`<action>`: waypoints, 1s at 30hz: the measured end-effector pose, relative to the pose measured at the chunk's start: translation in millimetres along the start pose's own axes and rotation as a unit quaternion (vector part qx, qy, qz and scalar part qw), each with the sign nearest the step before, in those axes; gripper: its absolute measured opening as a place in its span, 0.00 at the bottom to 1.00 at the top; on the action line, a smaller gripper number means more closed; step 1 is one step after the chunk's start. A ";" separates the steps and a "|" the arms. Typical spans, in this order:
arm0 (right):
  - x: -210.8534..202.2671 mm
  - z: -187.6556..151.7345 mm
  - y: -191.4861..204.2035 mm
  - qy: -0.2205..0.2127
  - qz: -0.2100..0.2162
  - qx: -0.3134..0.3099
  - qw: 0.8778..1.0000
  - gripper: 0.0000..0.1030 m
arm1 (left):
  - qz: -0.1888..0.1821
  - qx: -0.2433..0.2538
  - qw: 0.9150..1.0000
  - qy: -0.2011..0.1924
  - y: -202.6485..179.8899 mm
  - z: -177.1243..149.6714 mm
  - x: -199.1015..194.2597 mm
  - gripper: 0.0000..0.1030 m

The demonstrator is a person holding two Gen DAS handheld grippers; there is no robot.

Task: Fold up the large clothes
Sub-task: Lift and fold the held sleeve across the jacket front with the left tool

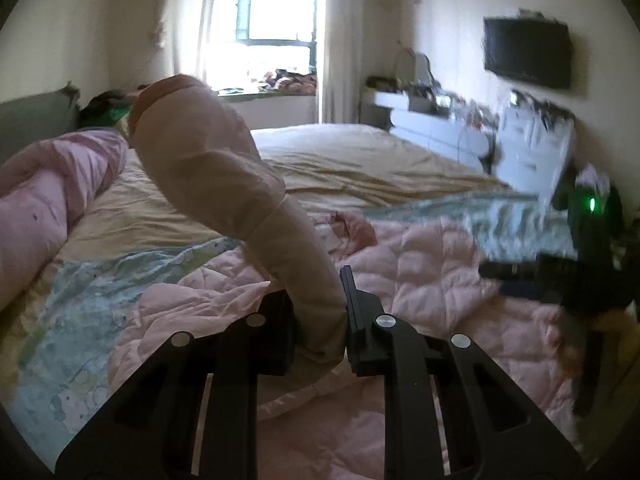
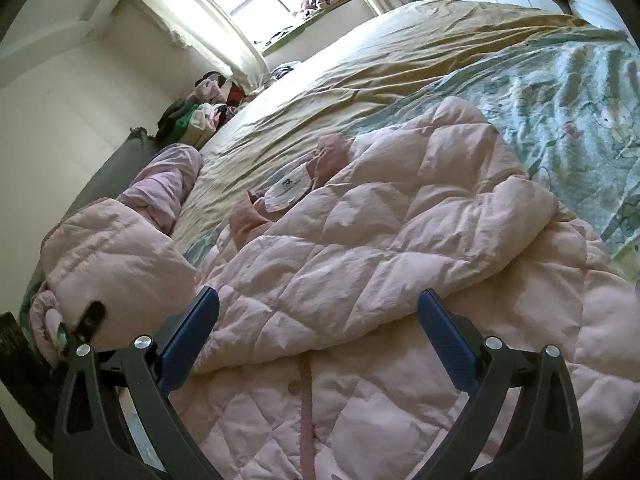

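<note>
A pink quilted padded jacket (image 2: 380, 248) lies spread on the bed, front side up, with a darker pink collar (image 2: 332, 152) and a white label. My left gripper (image 1: 320, 320) is shut on the jacket's sleeve (image 1: 208, 160) and holds it lifted above the bed; the sleeve arches up and away to the left. The lifted sleeve also shows at the left of the right wrist view (image 2: 112, 256). My right gripper (image 2: 318, 320) is open and empty, low over the jacket's body. It also shows blurred at the right of the left wrist view (image 1: 576, 272).
The bed has a tan sheet (image 2: 360, 64) and a light blue patterned cover (image 2: 572, 100). A rolled pink quilt (image 1: 52, 188) lies along the left by the grey headboard (image 1: 32, 120). Clothes pile by the window. White drawers (image 1: 448, 128) and a wall television stand at the right.
</note>
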State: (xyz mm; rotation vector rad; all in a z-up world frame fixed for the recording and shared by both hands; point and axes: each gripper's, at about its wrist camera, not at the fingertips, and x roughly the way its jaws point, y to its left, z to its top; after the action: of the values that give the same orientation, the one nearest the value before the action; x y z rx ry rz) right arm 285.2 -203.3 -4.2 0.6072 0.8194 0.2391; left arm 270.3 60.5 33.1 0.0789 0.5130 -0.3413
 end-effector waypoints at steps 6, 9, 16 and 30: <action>-7.0 3.8 -11.6 -0.007 -0.004 0.006 1.000 0.96 | -0.002 0.045 0.998 0.035 -23.3 -17.0 20.1 0.11; -10.8 5.5 -19.4 -0.013 -0.007 0.015 1.000 0.96 | 0.002 0.086 0.995 0.051 -40.0 -27.9 30.8 0.11; -17.4 7.5 -39.2 -0.017 -0.015 0.035 0.999 0.96 | 0.026 0.162 0.983 0.083 -69.8 -55.5 47.4 0.14; -14.1 8.5 -29.2 0.019 0.016 0.028 0.999 0.96 | -0.005 0.186 0.971 0.151 -95.8 -82.4 46.7 0.67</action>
State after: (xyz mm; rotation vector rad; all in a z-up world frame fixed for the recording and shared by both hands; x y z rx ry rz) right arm 281.2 -236.4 -8.4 0.6702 0.8560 0.2593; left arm 237.4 -30.5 -60.6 0.4986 0.7461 -0.4347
